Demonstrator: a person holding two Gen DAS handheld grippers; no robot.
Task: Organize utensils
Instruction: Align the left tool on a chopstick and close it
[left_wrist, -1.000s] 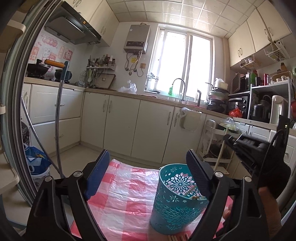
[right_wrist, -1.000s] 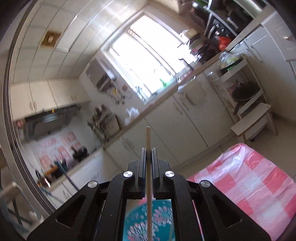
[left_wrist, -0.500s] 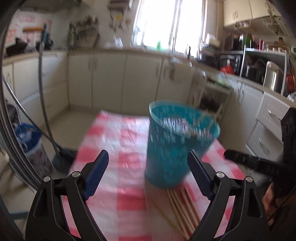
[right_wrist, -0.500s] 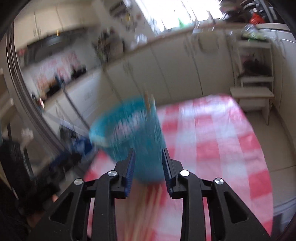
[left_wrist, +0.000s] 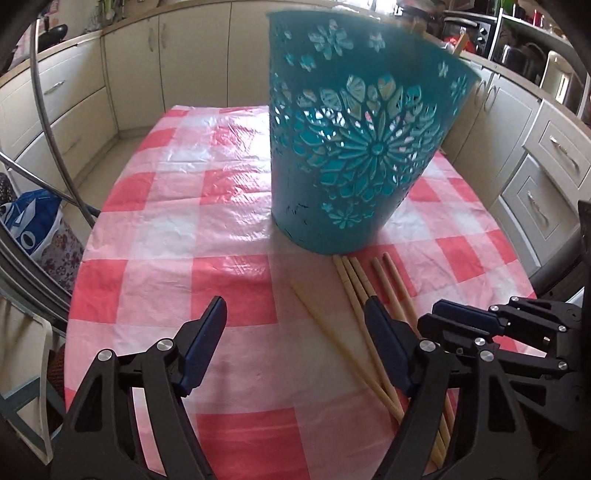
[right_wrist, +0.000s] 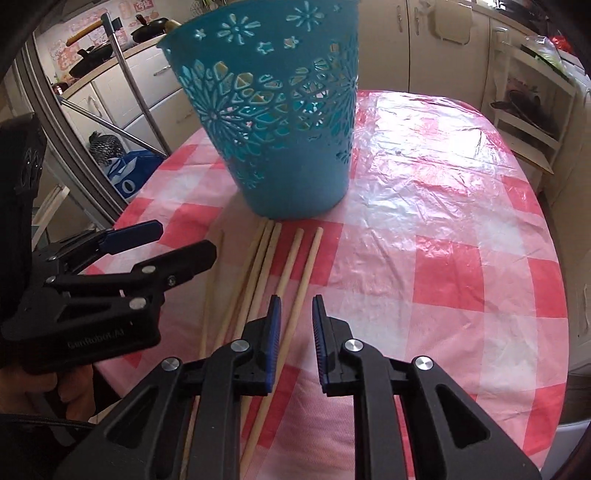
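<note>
A teal cut-out basket (left_wrist: 362, 147) stands on the red-checked table (left_wrist: 184, 221), with chopstick tips showing above its rim. It also shows in the right wrist view (right_wrist: 280, 122). Several wooden chopsticks (left_wrist: 354, 291) lie on the cloth in front of it, also seen in the right wrist view (right_wrist: 288, 266). My left gripper (left_wrist: 295, 332) is wide open and empty, low over the leftmost chopstick. My right gripper (right_wrist: 295, 314) is open and empty, its jaws either side of the rightmost chopstick. Each gripper shows in the other's view (left_wrist: 472, 321) (right_wrist: 147, 240).
The table's edge (right_wrist: 554, 332) curves close on the right. Kitchen cabinets (left_wrist: 110, 74) ring the room. A blue bag (left_wrist: 29, 225) and metal poles (left_wrist: 48, 122) stand at the left of the table. A white shelf rack (right_wrist: 532, 99) stands at the right.
My right gripper let the chopstick go into the basket and opened. Both grippers came down from above the basket to the chopsticks lying on the table.
</note>
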